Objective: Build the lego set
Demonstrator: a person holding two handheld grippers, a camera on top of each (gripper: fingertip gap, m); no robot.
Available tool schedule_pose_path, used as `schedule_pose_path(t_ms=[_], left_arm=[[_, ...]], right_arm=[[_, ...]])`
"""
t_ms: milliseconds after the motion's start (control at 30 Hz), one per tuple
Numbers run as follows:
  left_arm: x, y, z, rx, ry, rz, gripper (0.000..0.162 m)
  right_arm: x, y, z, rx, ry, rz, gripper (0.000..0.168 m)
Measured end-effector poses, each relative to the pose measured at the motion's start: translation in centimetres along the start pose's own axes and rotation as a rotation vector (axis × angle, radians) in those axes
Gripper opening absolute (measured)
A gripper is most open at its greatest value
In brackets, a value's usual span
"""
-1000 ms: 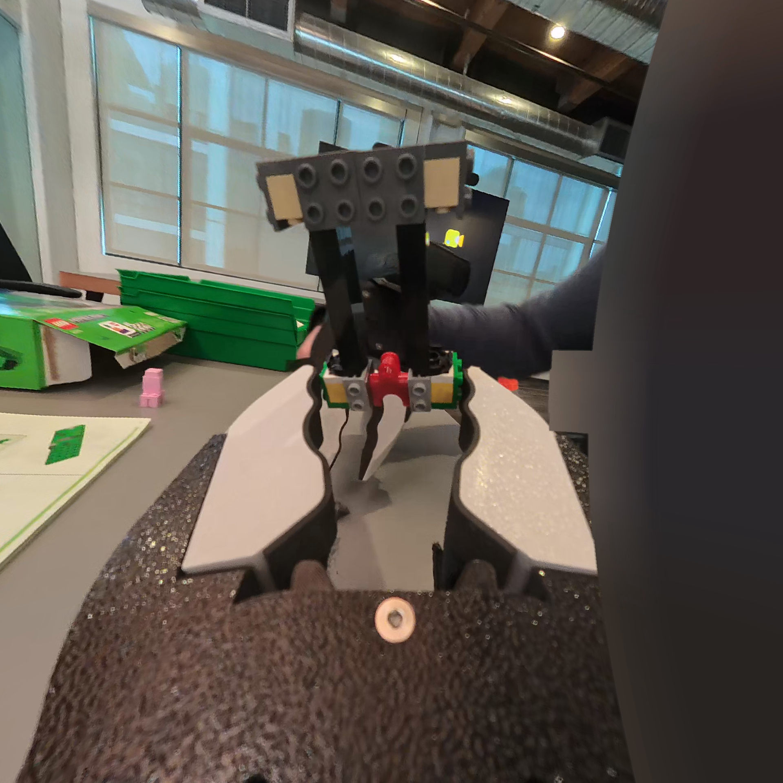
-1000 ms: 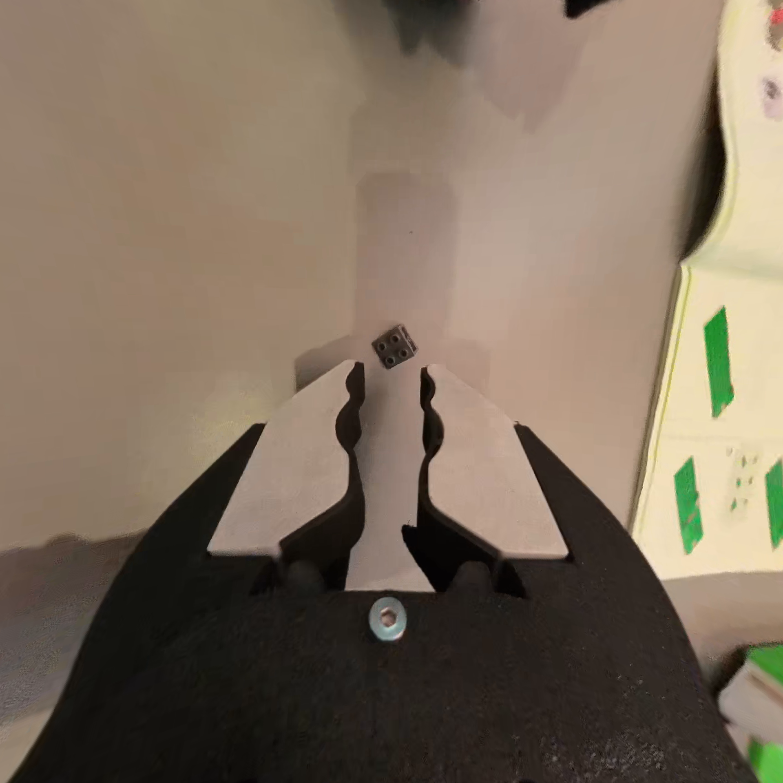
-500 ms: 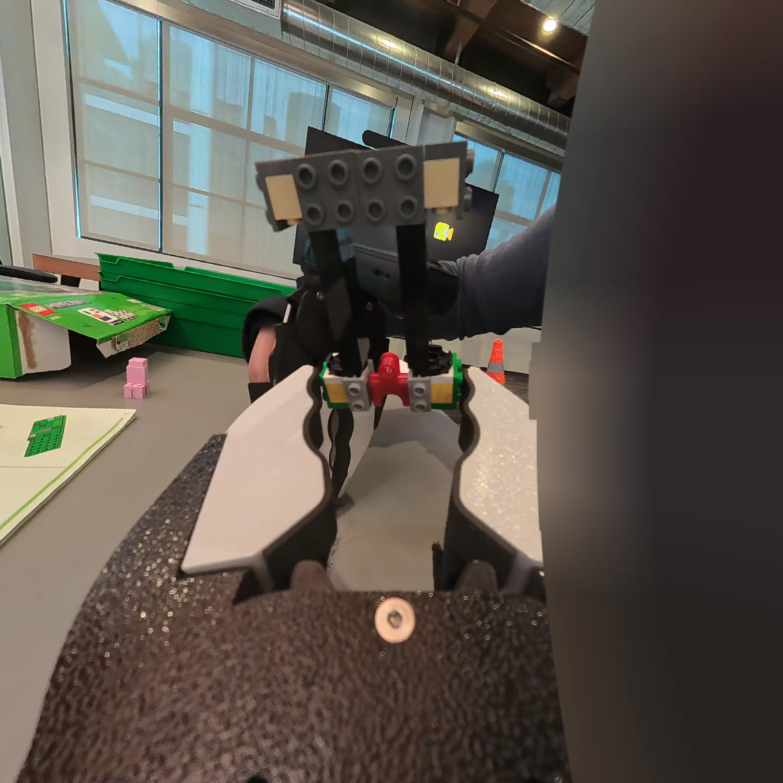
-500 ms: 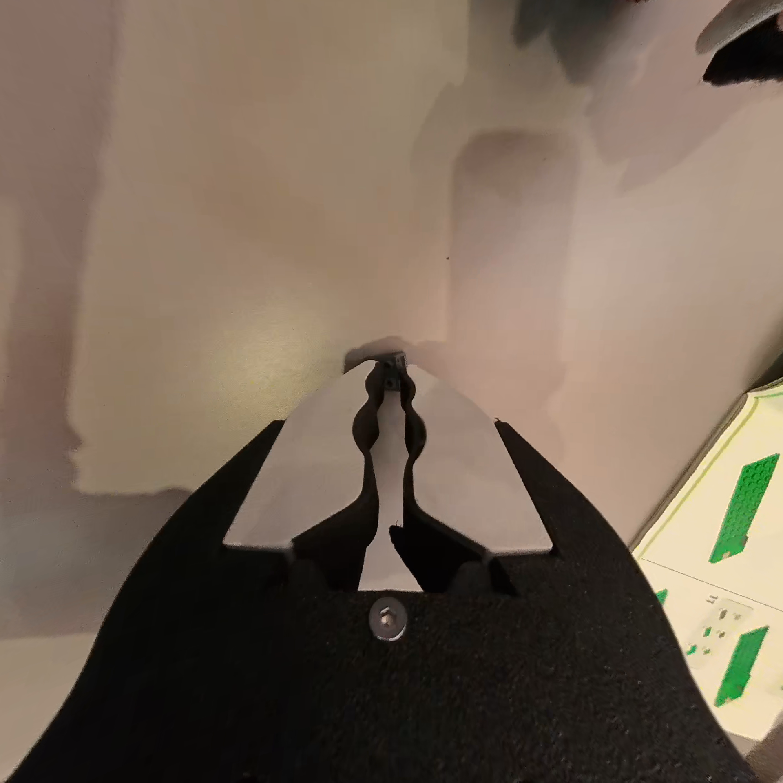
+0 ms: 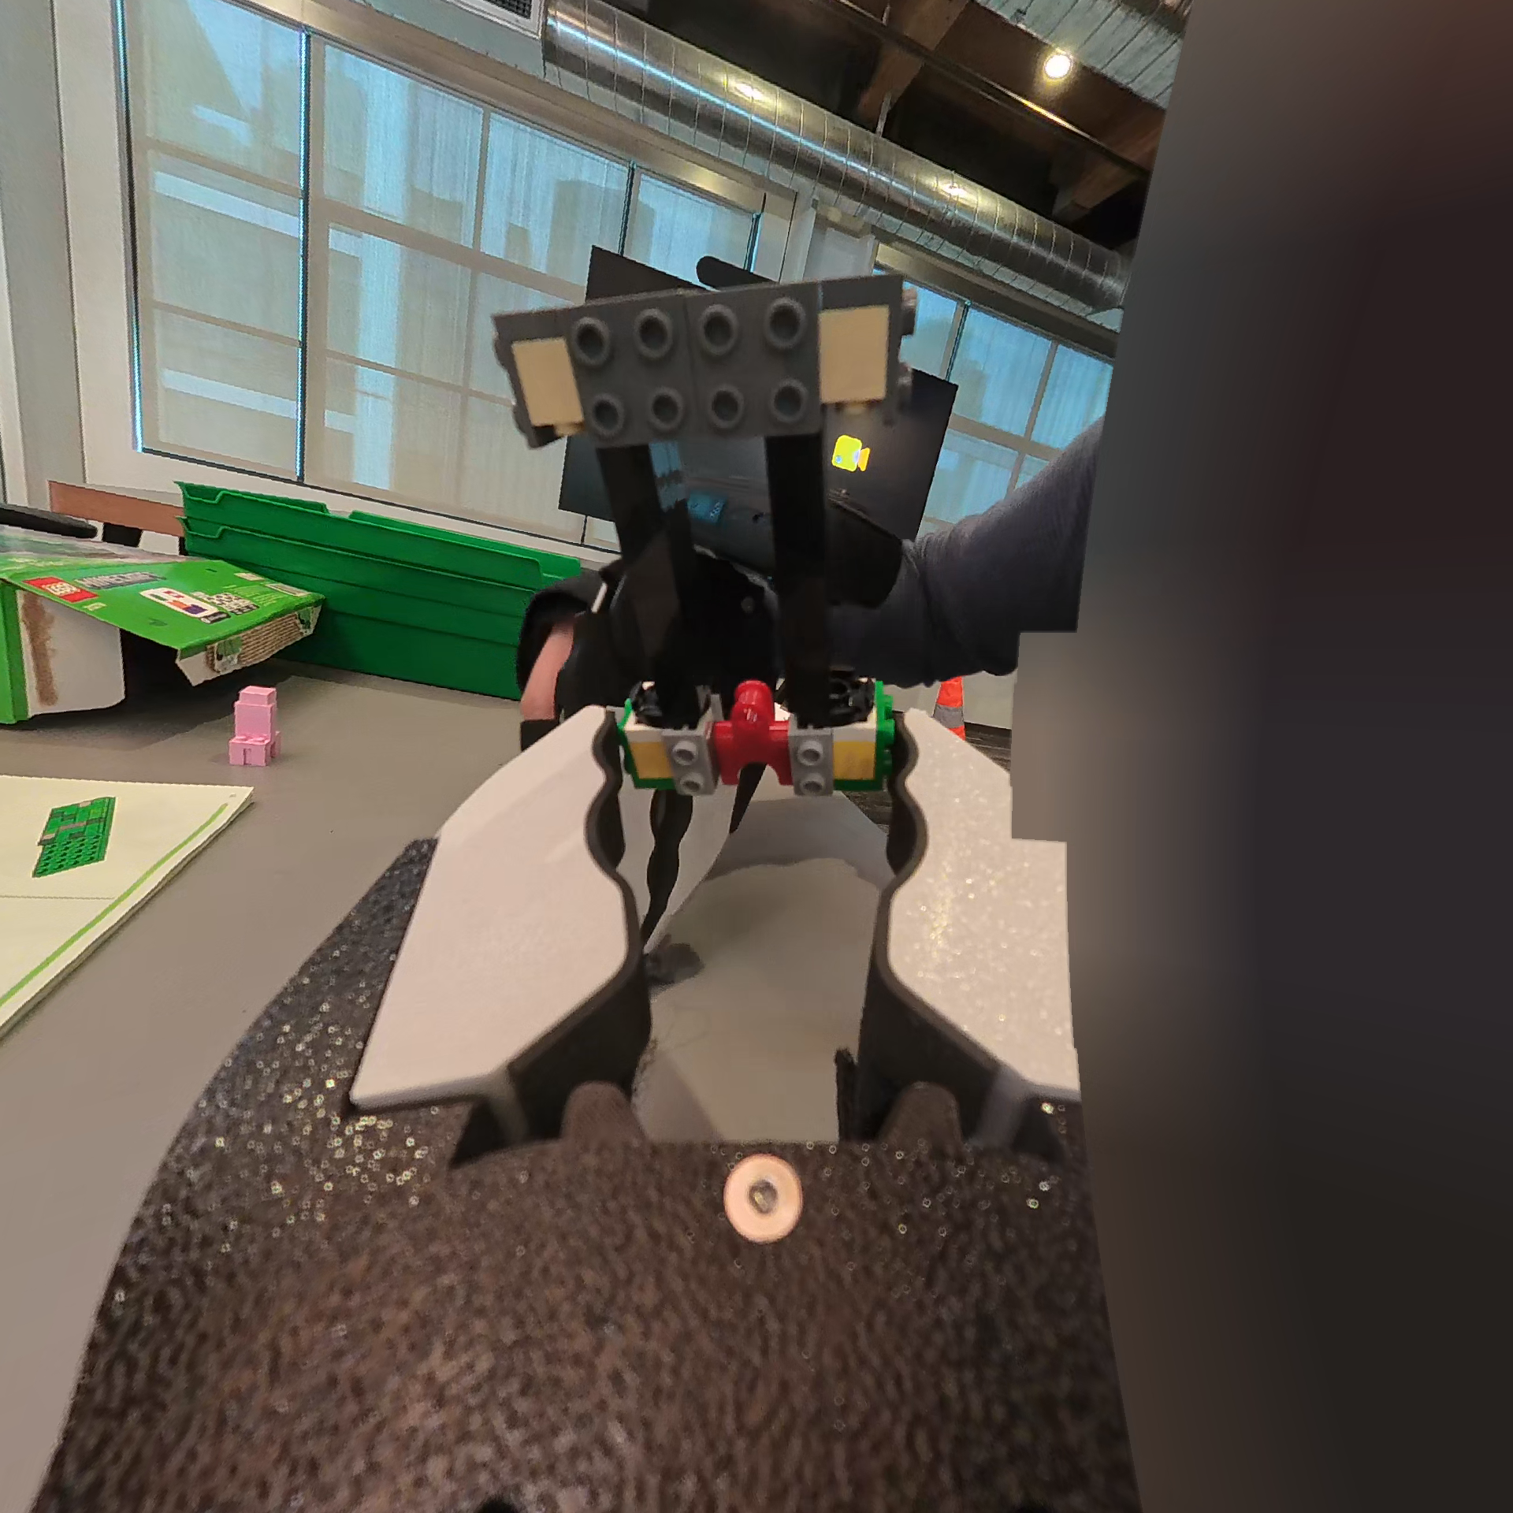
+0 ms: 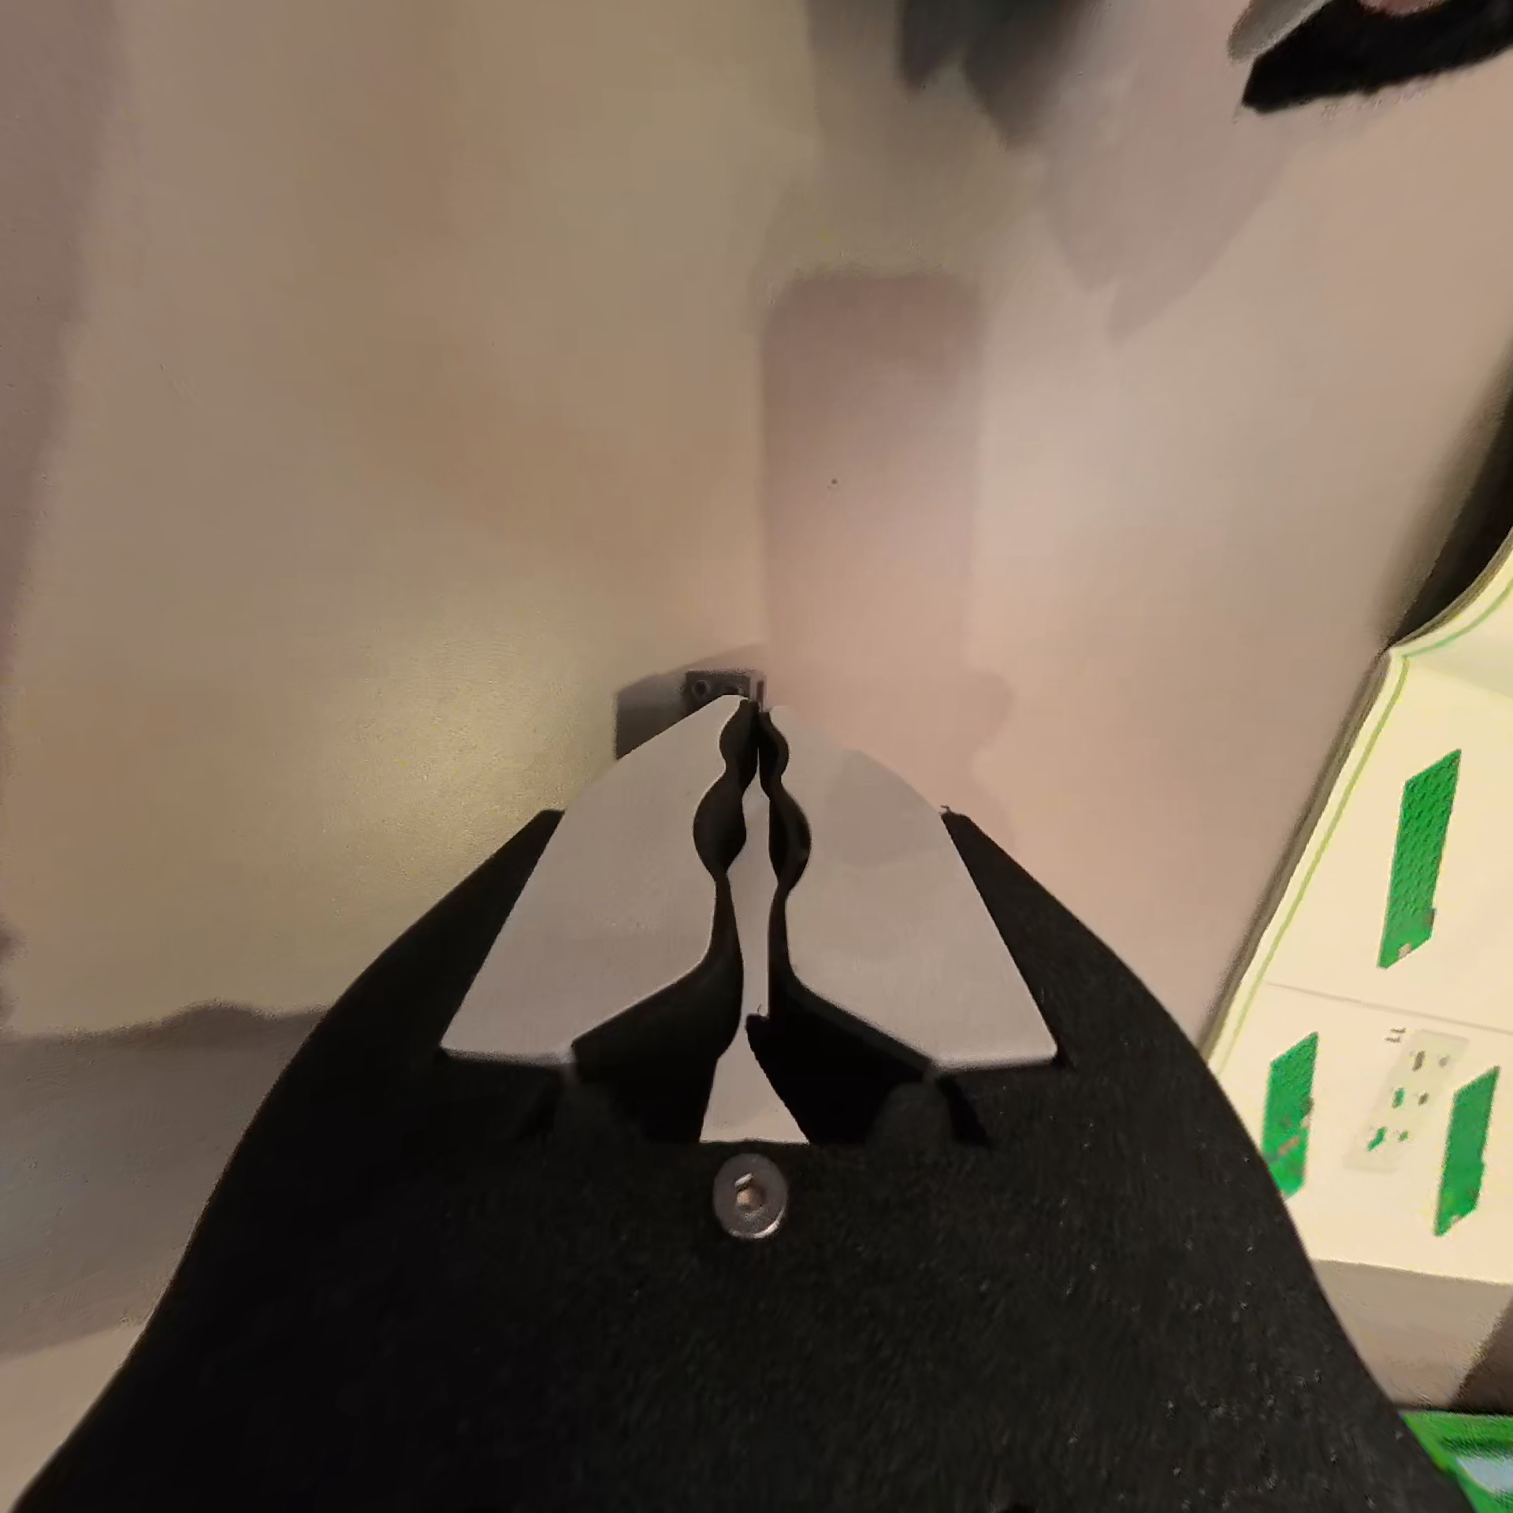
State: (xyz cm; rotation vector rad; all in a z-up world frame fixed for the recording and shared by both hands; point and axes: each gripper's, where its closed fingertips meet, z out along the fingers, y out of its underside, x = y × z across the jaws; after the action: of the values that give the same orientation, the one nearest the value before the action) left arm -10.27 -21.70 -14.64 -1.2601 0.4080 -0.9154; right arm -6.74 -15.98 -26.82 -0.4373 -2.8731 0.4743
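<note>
One pink figure [image 5: 255, 727], two booklets [image 5: 90, 868].

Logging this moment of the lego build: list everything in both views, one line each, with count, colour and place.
lego model: one, green, yellow, grey and red base, black struts, dark grey studded plate on top; clamped in the left hand-held gripper.
small dark grey piece: one, at the right hand-held gripper's tips, on the table.
pink figure: one, on the table, far left.
instruction booklet: one, white with green pictures, left table edge.
lego box: one, green, opened, far left.
green bins: a stack by the windows.
table: one, grey.
sleeve: one, dark, behind the model.
left hand-held gripper: shut on the model's base.
right hand-held gripper: tips together; grip on the piece unclear.
</note>
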Motion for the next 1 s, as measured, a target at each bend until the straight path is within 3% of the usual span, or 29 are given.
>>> schedule_pose_path(t_ms=[233,367,1000], left_arm=[[0.0,0.1,0.1,-0.004,0.003,-0.002,0.062],[0.1,0.1,0.1,-0.006,0.005,-0.003,0.062],[0.2,0.3,0.3,-0.015,0.024,-0.02,0.062]], right_arm=[[0.0,-0.5,-0.4,0.074,0.044,0.086,0.0],[-0.6,-0.4,-0.2,0.062,-0.018,0.178,0.019],[-0.6,0.0,0.3,0.028,0.049,0.149,0.005]])
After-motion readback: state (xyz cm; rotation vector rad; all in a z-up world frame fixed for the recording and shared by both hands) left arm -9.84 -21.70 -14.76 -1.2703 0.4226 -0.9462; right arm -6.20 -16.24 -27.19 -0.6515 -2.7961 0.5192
